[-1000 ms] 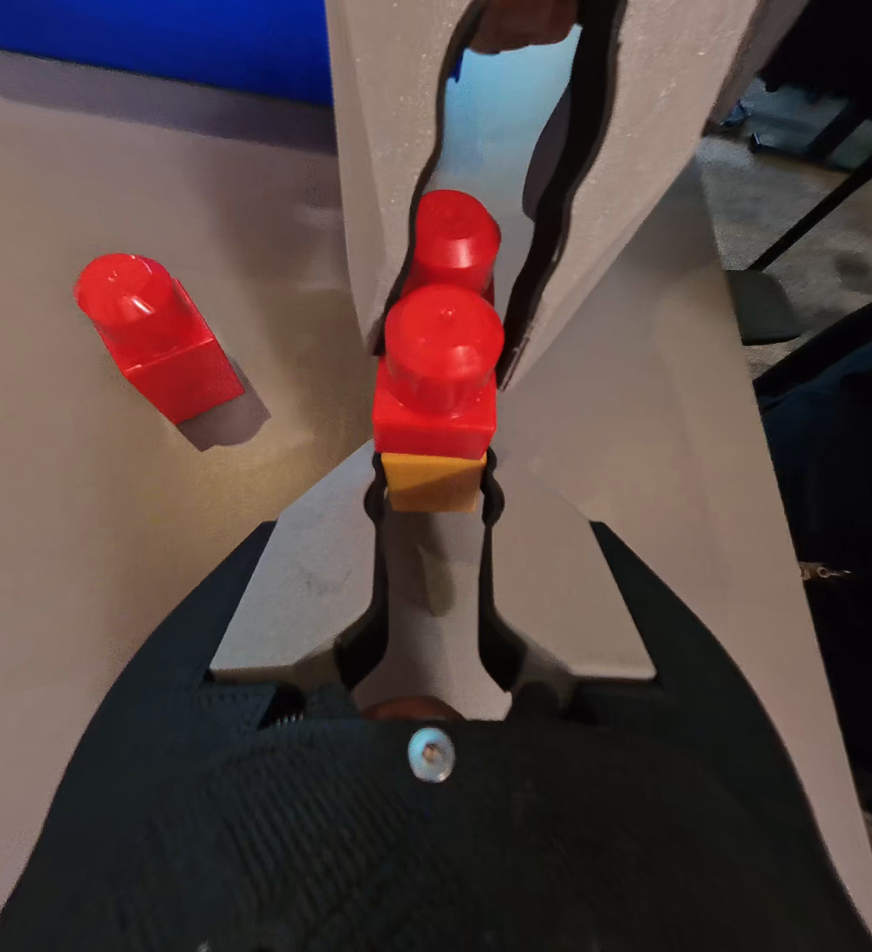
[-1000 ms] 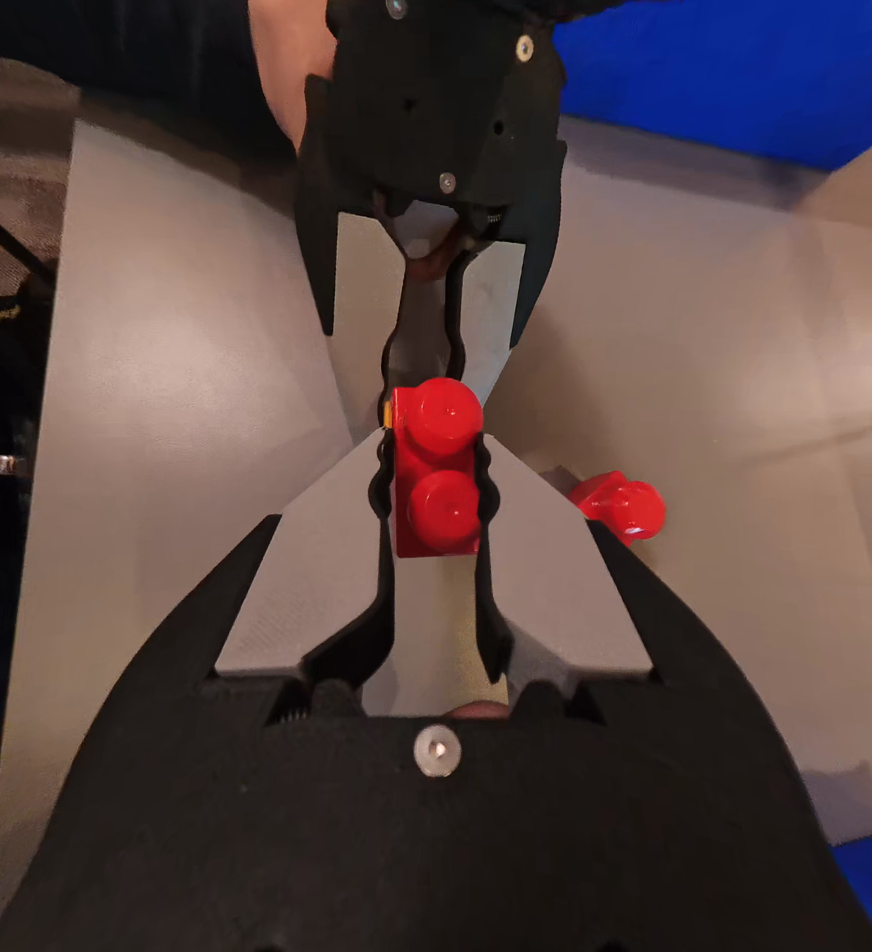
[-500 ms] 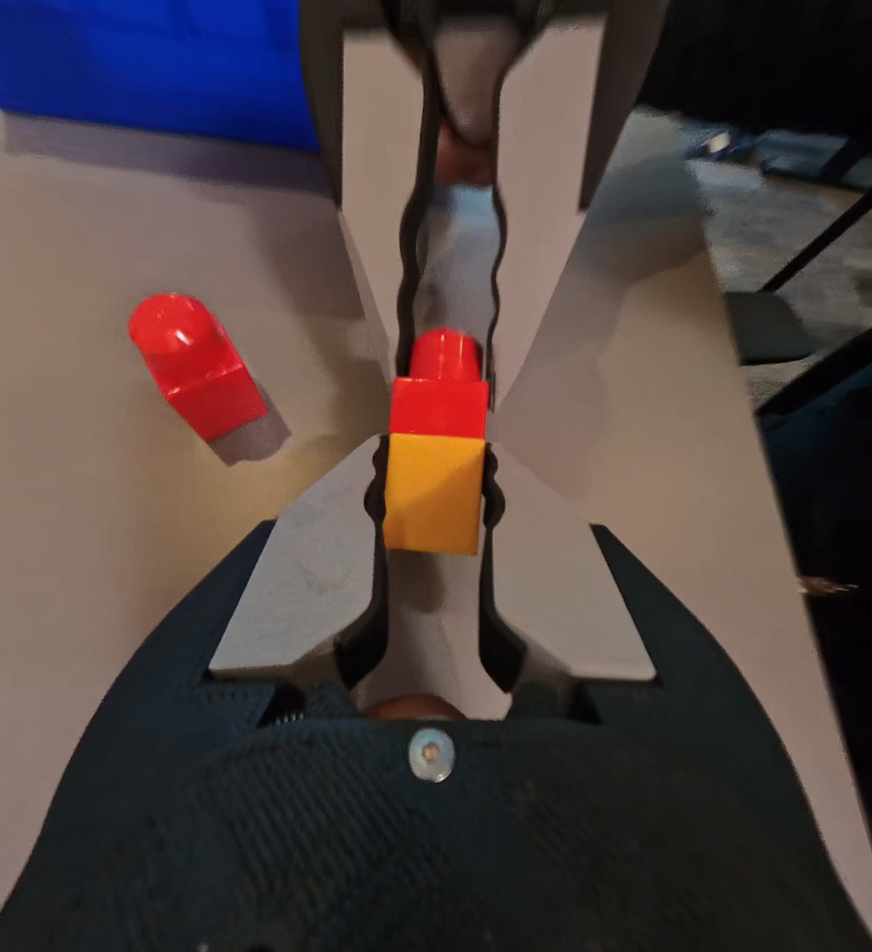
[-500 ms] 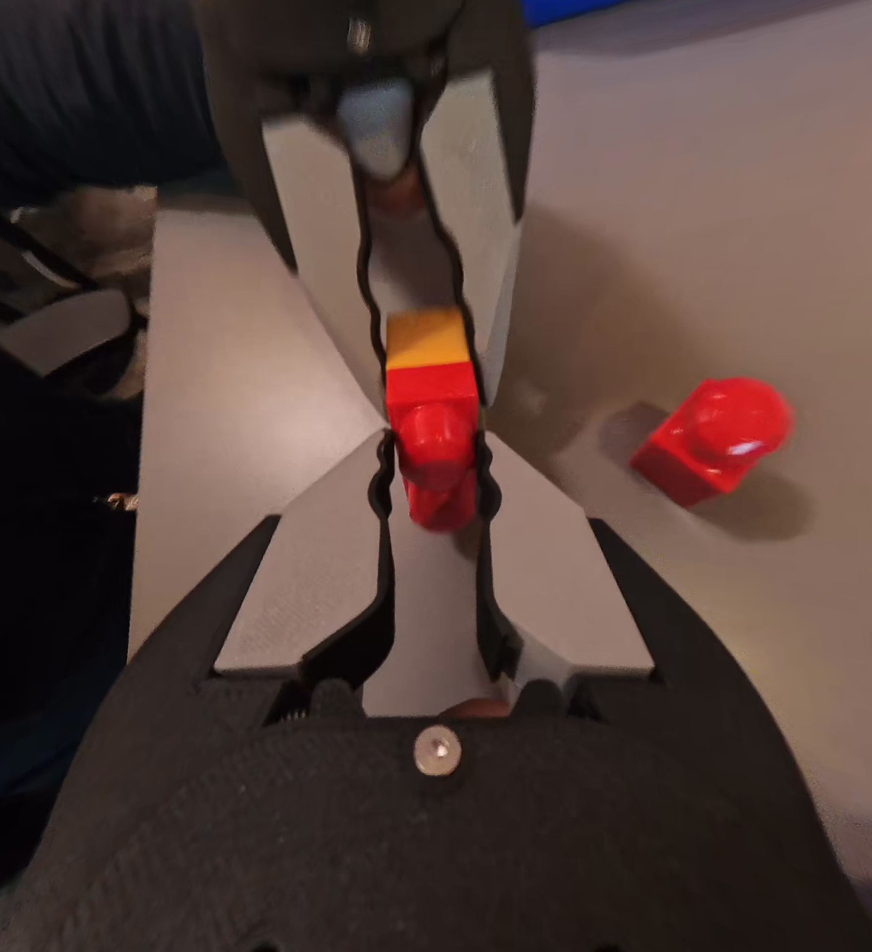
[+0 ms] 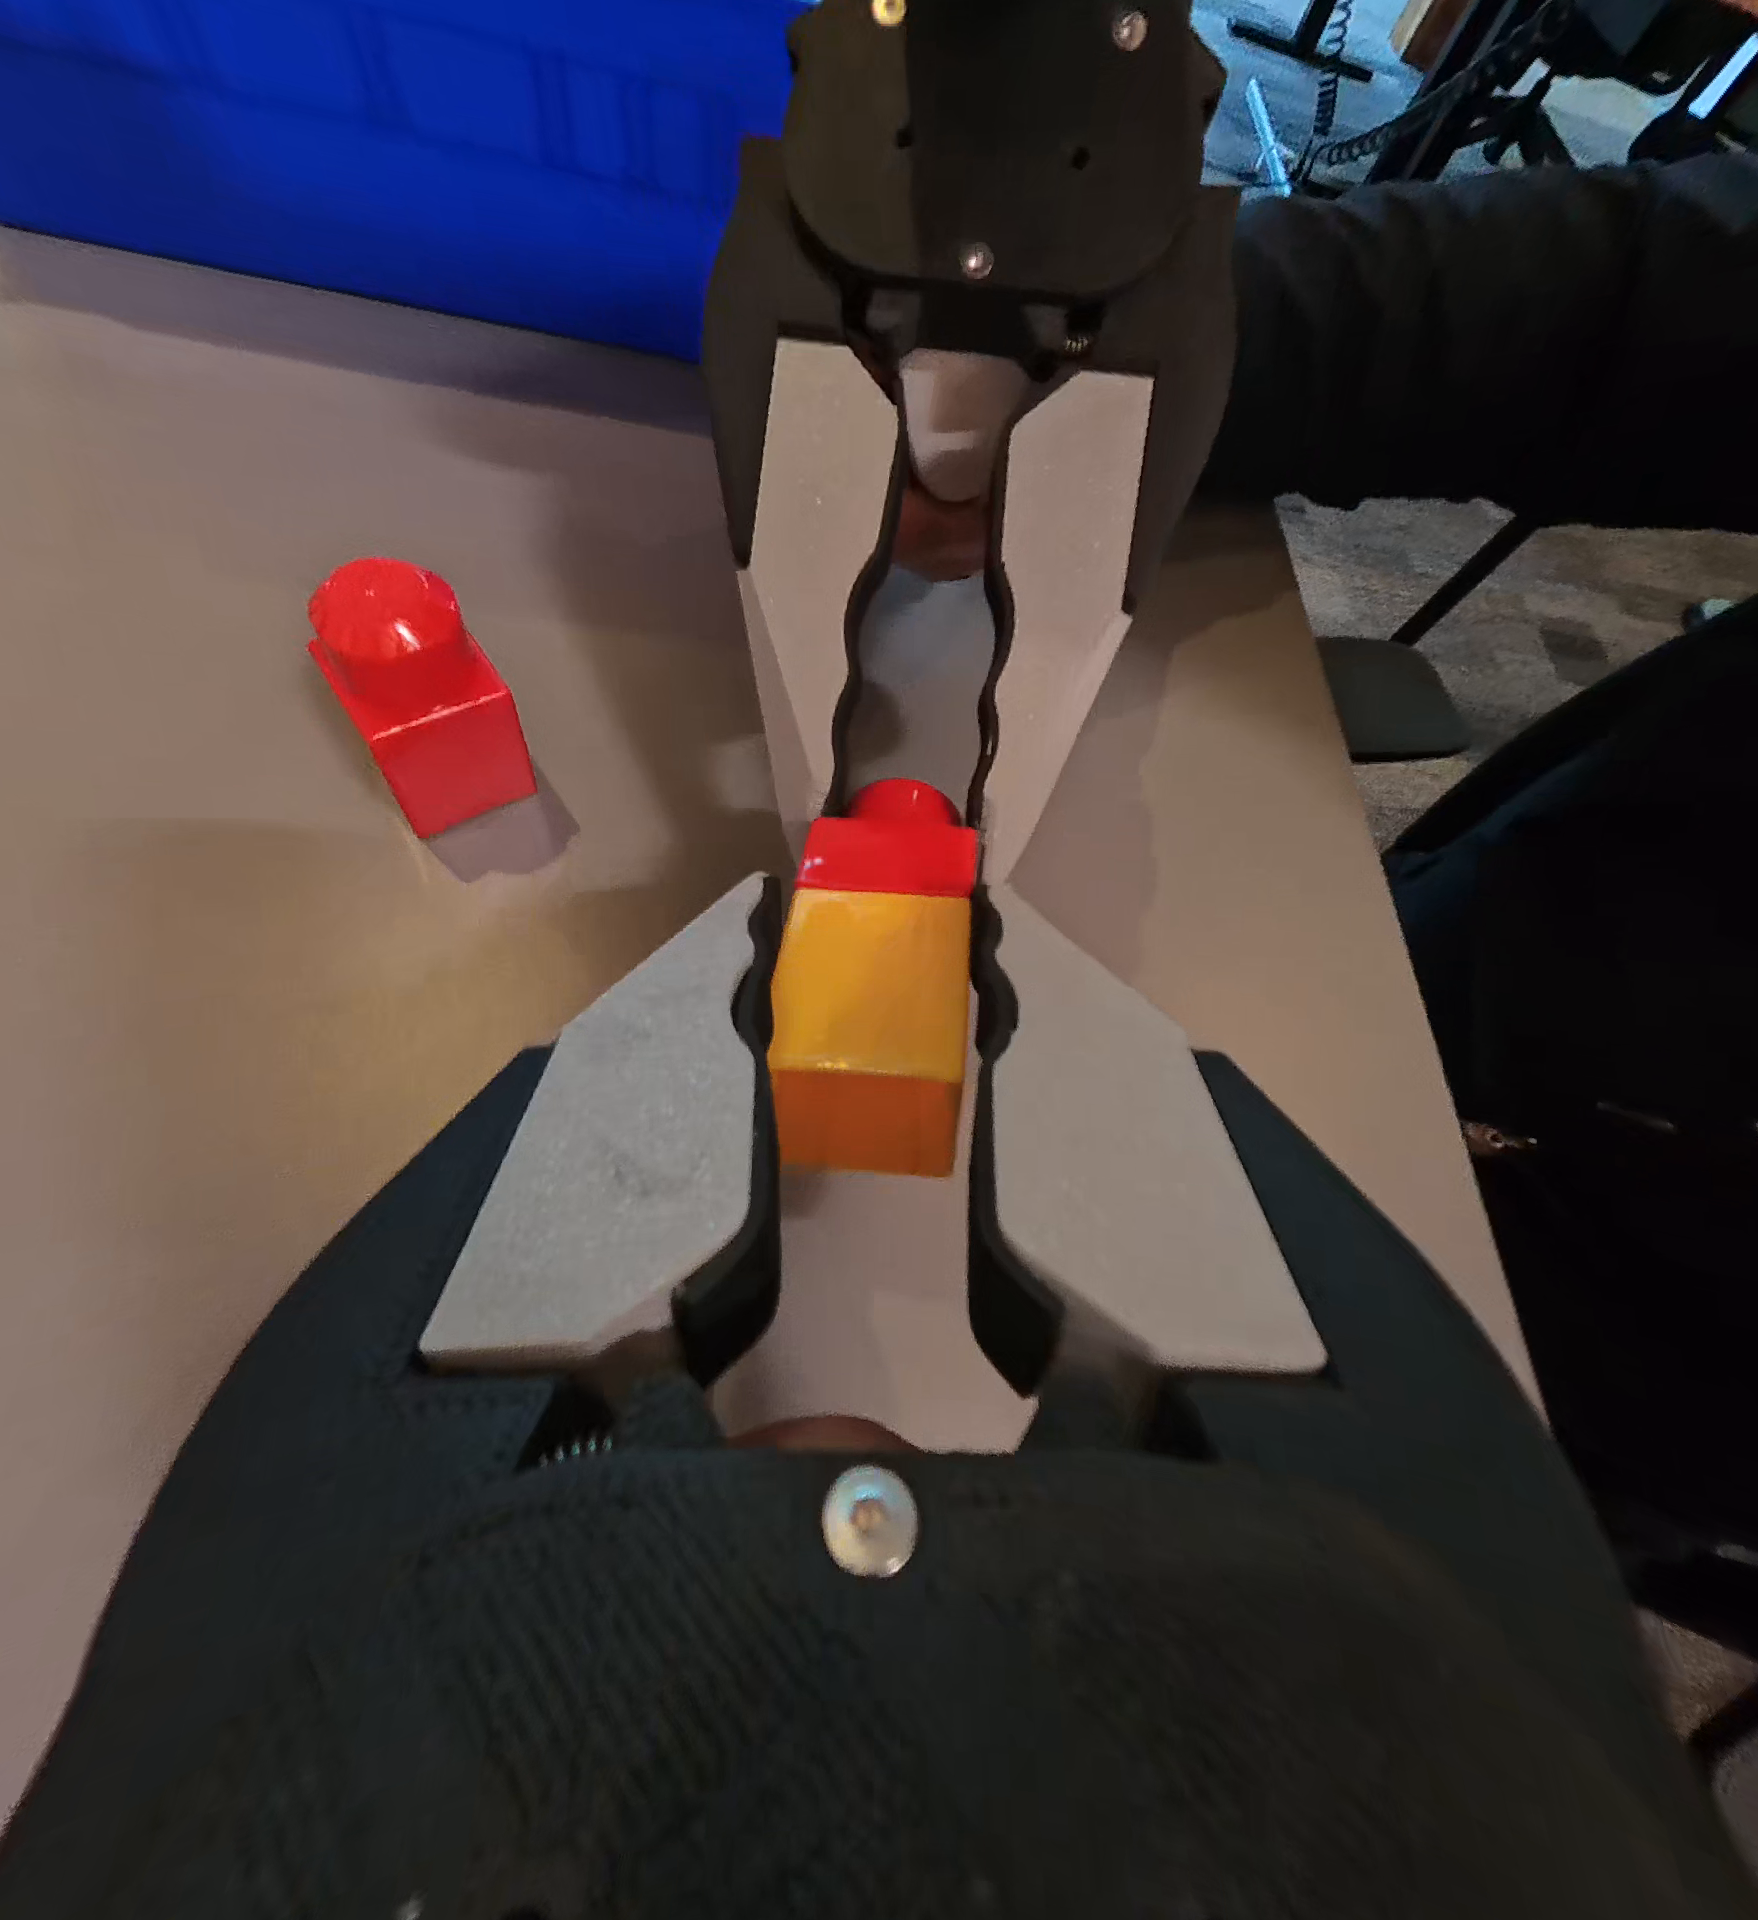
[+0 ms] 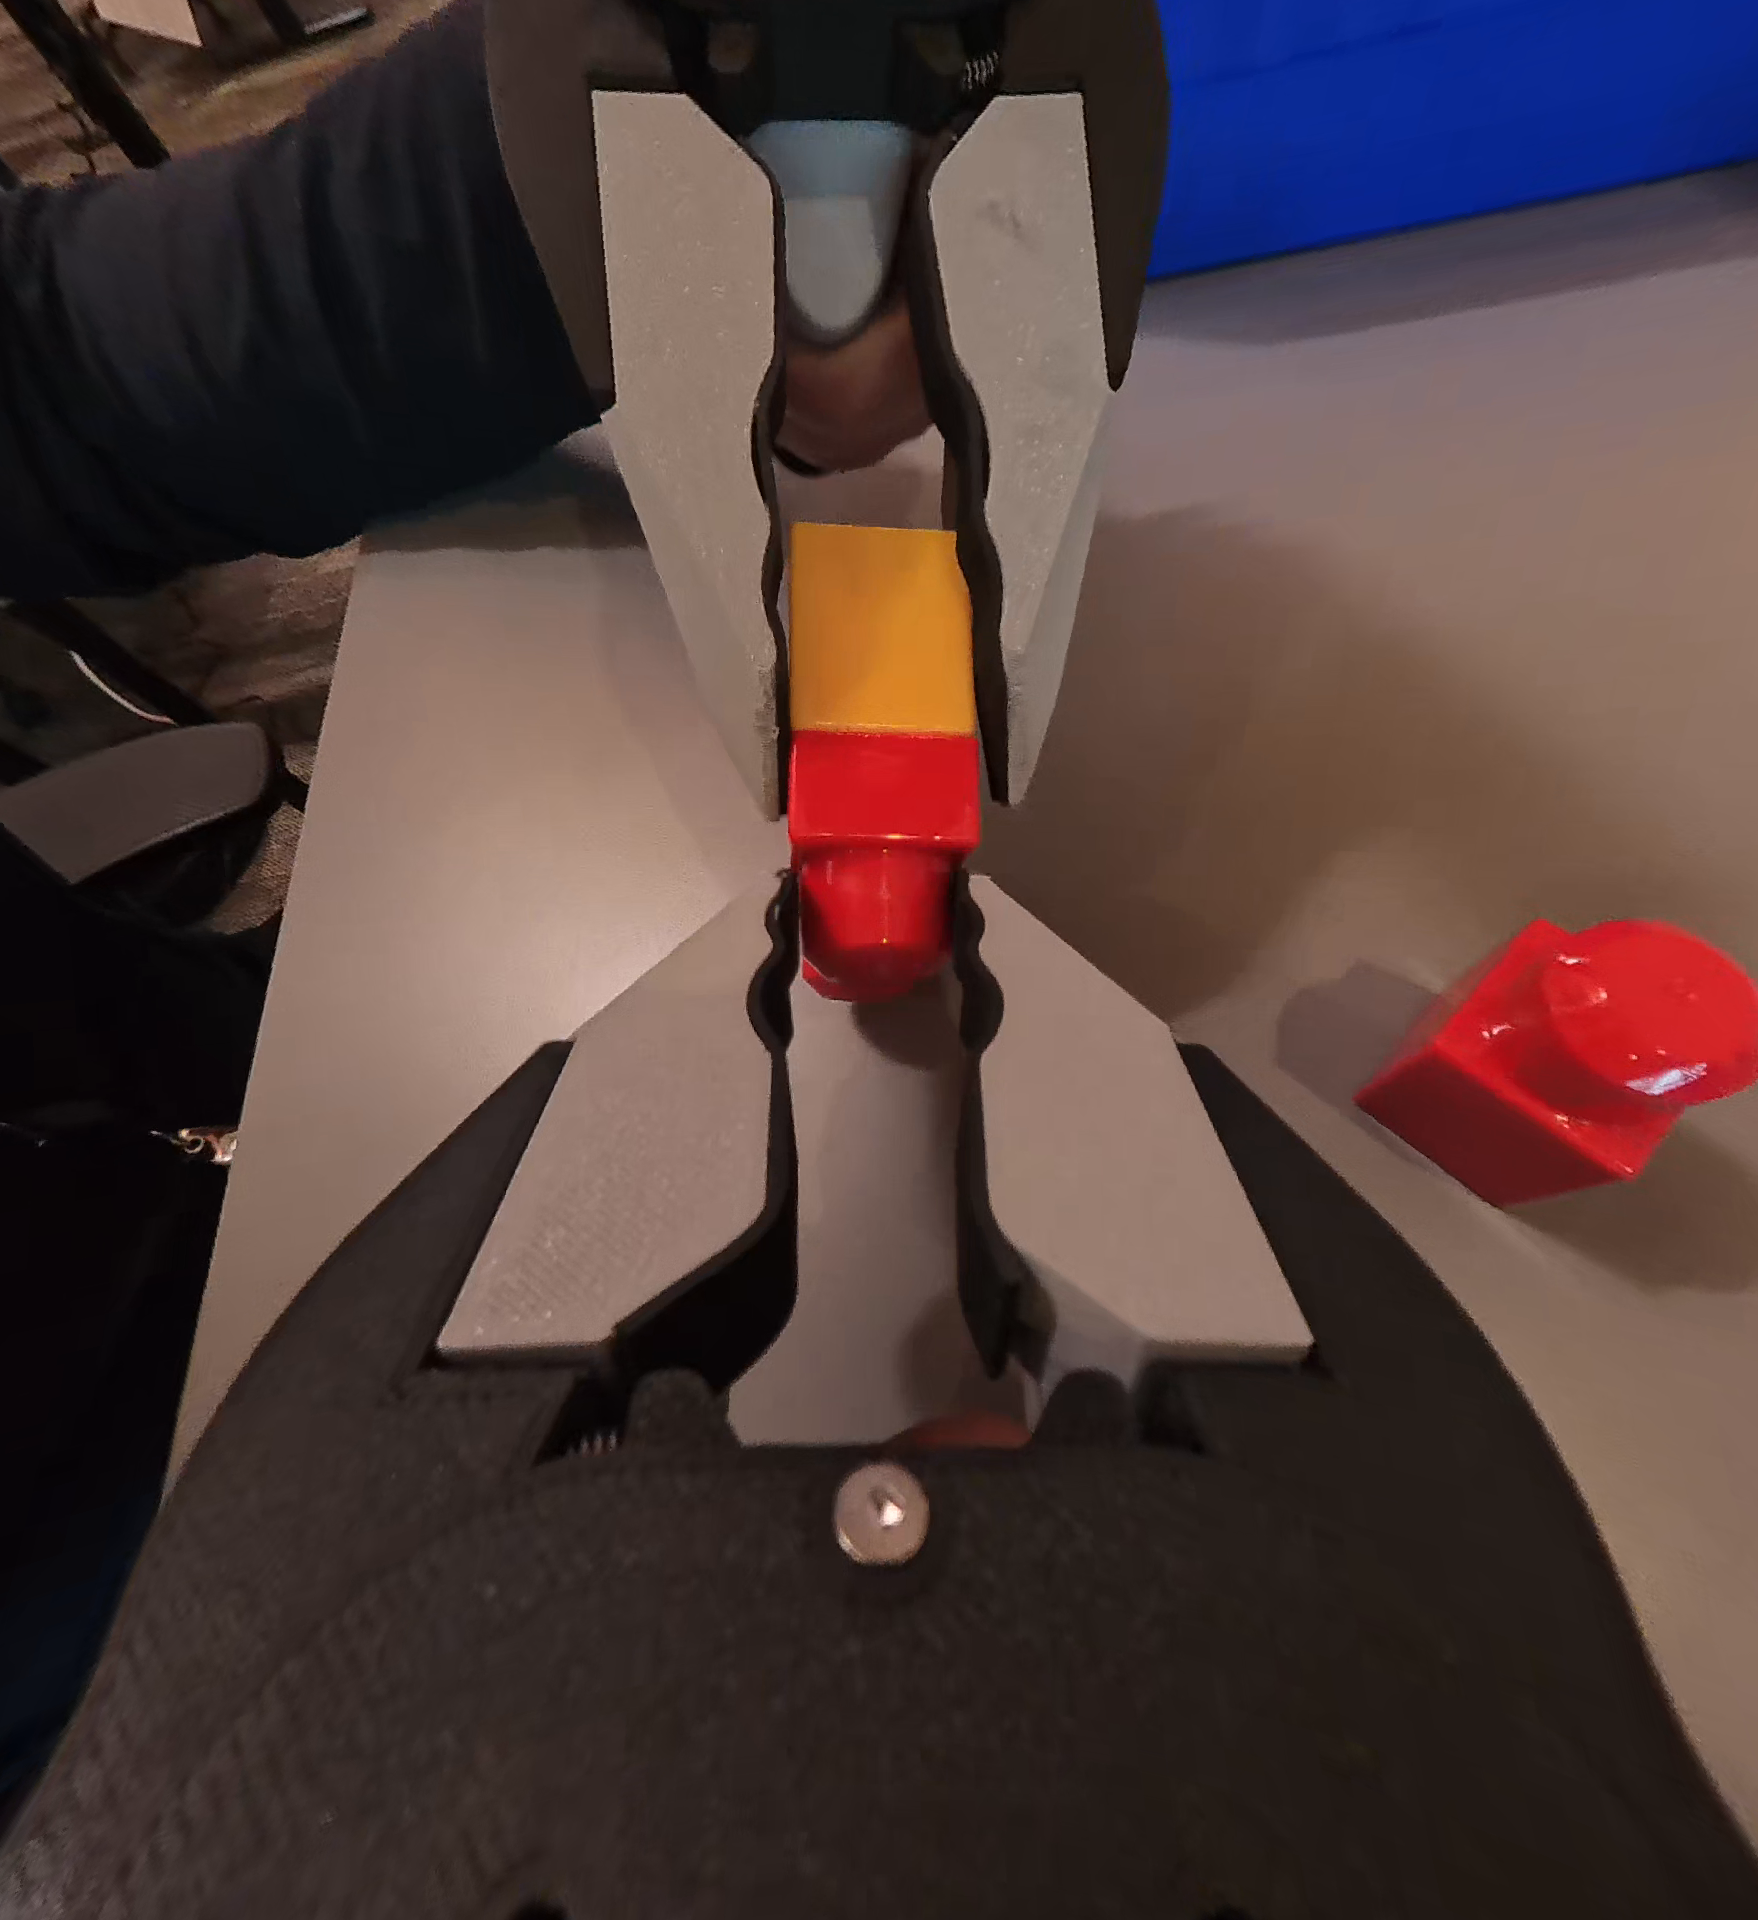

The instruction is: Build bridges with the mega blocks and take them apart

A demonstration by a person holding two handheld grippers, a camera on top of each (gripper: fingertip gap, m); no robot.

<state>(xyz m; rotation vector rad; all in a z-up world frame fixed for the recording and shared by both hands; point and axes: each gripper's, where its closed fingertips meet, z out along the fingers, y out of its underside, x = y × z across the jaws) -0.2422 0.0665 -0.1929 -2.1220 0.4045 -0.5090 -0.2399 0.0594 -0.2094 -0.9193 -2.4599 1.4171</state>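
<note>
- Left tool (image 5: 870, 997): nearest in the left wrist view, clamped on the yellow block (image 5: 867, 1023) across its flat side walls, held off the counter (image 5: 179, 935).
- Yellow block: smooth glossy plastic, square-sided; joined end to end with the red block (image 5: 890, 847). Judged light, rigid and somewhat slippery; the flat walls are the best place to take hold.
- Red block: same glossy plastic, one round stud pointing away from the left tool.
- Right tool (image 6: 875, 930): faces the left tool, closed on the red block's stud, with the fingertips (image 6: 776, 940) just short of the square body. A round tapered stud is judged a poorer purchase than flat walls; it may slip under a pull.
- Joined pair: suspended between the two tools above the counter's near edge, ready, by judgement, to be pulled apart.
- Loose red block (image 5: 416, 696): lies tipped on the counter, well apart from the pair.
- Blue bin (image 5: 355, 135): at the far side of the counter.
- Dark sleeve (image 5: 1498, 343): behind the right tool.
- Writing, brands: none legible on any block or tool.
</note>
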